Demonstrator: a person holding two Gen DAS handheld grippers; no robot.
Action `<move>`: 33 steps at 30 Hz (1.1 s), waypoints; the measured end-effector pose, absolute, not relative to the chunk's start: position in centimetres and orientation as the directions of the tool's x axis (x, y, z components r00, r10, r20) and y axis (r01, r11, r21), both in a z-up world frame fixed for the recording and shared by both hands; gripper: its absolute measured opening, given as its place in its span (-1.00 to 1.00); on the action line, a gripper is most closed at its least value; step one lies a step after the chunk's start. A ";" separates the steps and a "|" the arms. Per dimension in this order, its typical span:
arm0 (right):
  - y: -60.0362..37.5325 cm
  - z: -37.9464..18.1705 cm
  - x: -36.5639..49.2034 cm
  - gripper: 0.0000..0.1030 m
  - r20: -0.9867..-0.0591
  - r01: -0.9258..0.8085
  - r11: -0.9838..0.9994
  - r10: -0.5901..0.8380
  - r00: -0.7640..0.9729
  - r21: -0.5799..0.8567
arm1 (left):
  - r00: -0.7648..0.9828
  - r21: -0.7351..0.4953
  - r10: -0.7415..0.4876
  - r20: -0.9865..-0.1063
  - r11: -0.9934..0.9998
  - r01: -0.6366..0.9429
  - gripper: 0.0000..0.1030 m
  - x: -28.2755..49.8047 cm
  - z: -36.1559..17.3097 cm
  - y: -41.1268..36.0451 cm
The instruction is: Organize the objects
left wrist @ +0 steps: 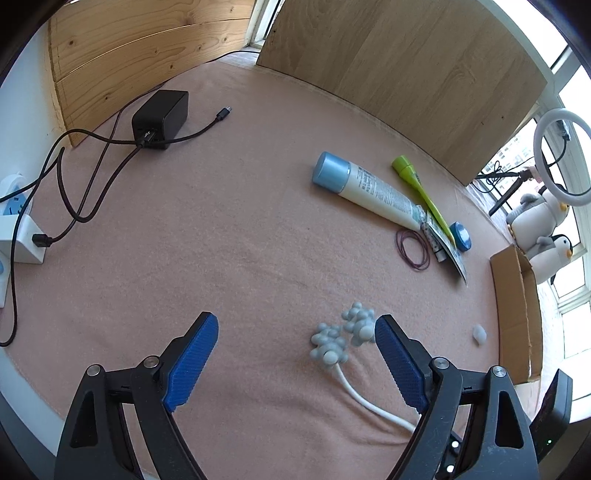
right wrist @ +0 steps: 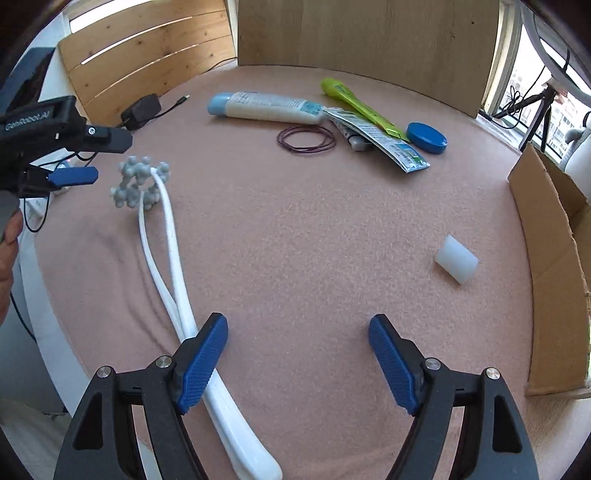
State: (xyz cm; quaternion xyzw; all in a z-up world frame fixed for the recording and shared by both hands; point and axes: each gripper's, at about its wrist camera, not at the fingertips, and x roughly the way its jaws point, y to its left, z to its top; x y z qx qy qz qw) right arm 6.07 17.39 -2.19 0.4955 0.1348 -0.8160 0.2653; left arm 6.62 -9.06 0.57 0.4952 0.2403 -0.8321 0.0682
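1. Over the pink cloth [right wrist: 295, 229], right gripper [right wrist: 297, 363] tilts downward, jaws apart, nothing clamped; white massager [right wrist: 173, 258] handle lies beside its left finger.
2. Left gripper [left wrist: 295, 360] tilts downward, jaws apart, massager's knobbed head beside its right finger.
3. Left gripper body reads "GenRobot.AI"; tube [right wrist: 266, 107] print illegible.

Pink felt-like cloth [left wrist: 229, 229] over the table, creased near 6 o'clock. Slatted wooden panel [left wrist: 122, 48] at 10 o'clock, upright against a white wall [left wrist: 22, 92]. Plain wood-grain board [left wrist: 406, 62] at 12 to 1 o'clock, upright along the far table edge. Narrow white window frame [left wrist: 260, 22] in the gap between the two. Further windows [left wrist: 576, 258] at 3 o'clock, with strong daylight. Ring light [left wrist: 565, 155] on a stand before those windows.
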 end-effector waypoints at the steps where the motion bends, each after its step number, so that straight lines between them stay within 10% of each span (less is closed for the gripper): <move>1: 17.9 -2.0 6.2 0.46 -0.877 0.561 -0.826 -0.308 -0.369 0.053 | -0.497 -0.328 0.122 -0.859 -0.877 0.351 0.73 6.9 0.5 -9.0; 11: 18.7 -1.5 9.6 0.44 -0.850 0.697 -0.716 -0.384 -0.362 0.027 | -0.487 -0.317 0.132 -0.863 -0.892 0.322 0.73 6.9 -1.4 -6.8; 16: 17.5 -2.3 11.2 -0.32 -0.854 0.707 -0.707 -0.355 -0.380 -0.020 | -0.504 -0.276 0.116 -0.856 -0.926 0.257 0.68 5.7 -2.4 -4.9; 20: 17.2 -2.3 11.5 -0.47 -0.853 0.699 -0.715 -0.356 -0.382 -0.015 | -0.540 -0.232 0.087 -0.837 -0.950 0.207 0.38 5.2 -2.7 -4.0; 24: 16.6 -2.3 12.2 -0.68 -0.850 0.717 -0.697 -0.356 -0.388 -0.036 | -0.556 -0.221 0.111 -0.824 -0.966 0.134 -0.46 4.7 -2.9 -3.5; 33: 16.0 -1.8 12.5 -0.73 -0.840 0.726 -0.686 -0.367 -0.399 -0.045 | -0.562 -0.201 0.090 -0.822 -0.970 0.138 -0.50 4.4 -1.7 -3.7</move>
